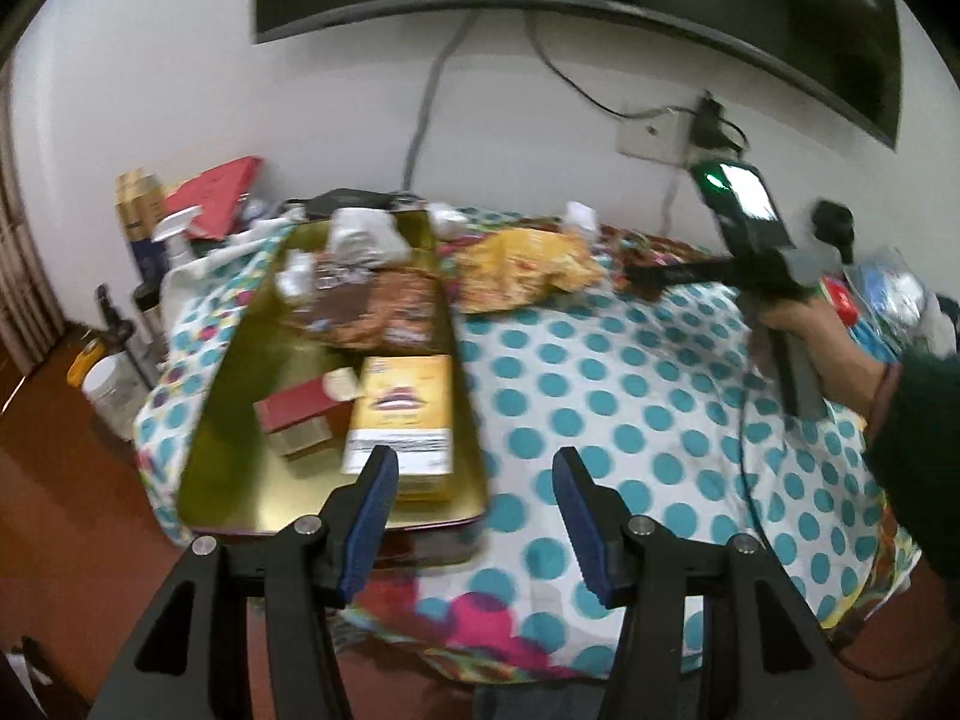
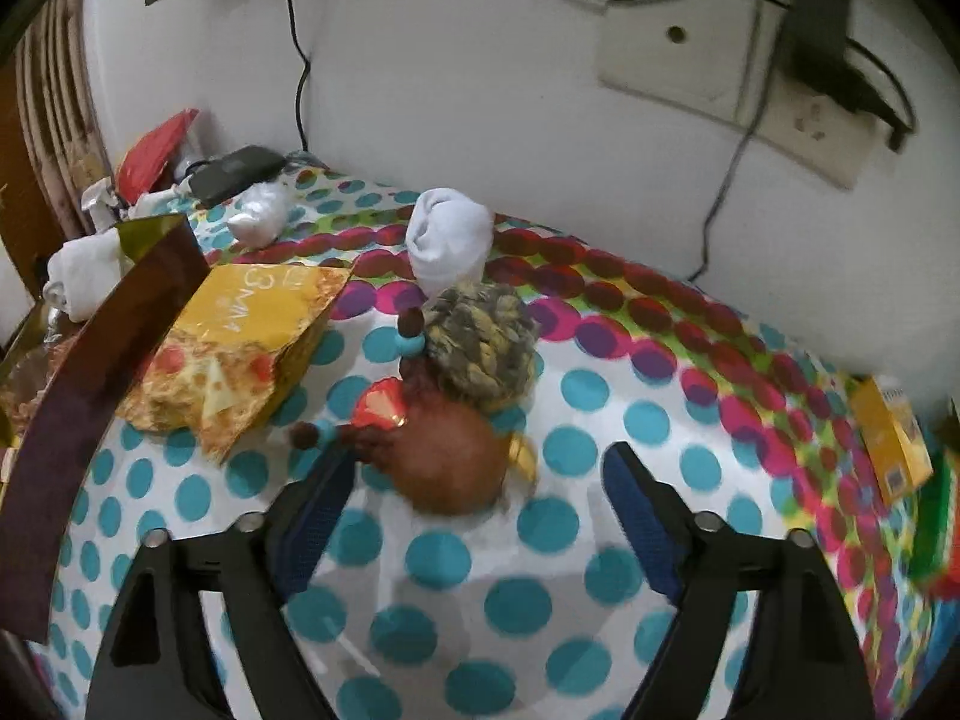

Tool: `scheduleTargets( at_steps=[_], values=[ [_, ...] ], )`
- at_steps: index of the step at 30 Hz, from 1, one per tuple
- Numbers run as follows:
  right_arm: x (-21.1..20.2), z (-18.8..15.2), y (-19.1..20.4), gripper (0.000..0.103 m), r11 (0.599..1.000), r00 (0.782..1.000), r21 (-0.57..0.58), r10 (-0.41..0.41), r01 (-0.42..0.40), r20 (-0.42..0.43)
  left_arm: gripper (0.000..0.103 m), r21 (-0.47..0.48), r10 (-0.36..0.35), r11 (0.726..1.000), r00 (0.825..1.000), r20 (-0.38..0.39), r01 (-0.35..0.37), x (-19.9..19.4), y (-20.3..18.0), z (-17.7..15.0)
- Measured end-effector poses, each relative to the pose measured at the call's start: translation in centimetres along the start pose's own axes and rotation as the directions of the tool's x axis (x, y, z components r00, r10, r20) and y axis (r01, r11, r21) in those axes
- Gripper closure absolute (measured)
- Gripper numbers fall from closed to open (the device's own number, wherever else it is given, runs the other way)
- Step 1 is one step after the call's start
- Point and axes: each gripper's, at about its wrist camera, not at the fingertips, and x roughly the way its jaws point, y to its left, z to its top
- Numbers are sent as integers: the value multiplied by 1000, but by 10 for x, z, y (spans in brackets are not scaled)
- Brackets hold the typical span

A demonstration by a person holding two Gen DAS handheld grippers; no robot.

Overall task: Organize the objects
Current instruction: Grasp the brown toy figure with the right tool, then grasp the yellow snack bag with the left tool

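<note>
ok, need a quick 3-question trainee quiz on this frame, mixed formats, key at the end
1. True or false: the yellow box lies inside the gold tray.
2. What sits directly ahead of the right hand-held gripper? A) the brown stuffed toy B) the rolled white cloth C) the yellow snack bag
3. Fill in: the left hand-held gripper has its jaws ____, with nothing between them.

Key: 1 true; 2 A; 3 open
</note>
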Motion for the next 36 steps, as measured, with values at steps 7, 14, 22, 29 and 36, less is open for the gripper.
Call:
scheduleTargets(
  at_steps=[7, 14, 22, 29, 36],
  values=[
    [16, 6, 4, 10, 995, 995, 24, 97, -97, -22, 48, 43, -48, 998, 997, -53, 51, 31, -33, 6],
    [24, 1, 16, 57, 991, 991, 13, 130, -130, -33, 48, 44, -45, 998, 997, -57, 47, 46, -43, 15],
    [-8, -34, 2, 60, 993, 994, 60, 105, -105, -2, 48, -1, -55, 998, 997, -55, 55, 67, -49, 32],
    [-38, -80, -21, 60, 990, 996, 109, 91, -89, -12, 47, 100, 36, 994, 999, -31, -33, 92, -77, 50],
    [-58, -104, -34, 61, 984, 995, 152, 98, -96, -4, 47, 317, 176, 932, 984, 25, -175, 135, -122, 71]
  ],
)
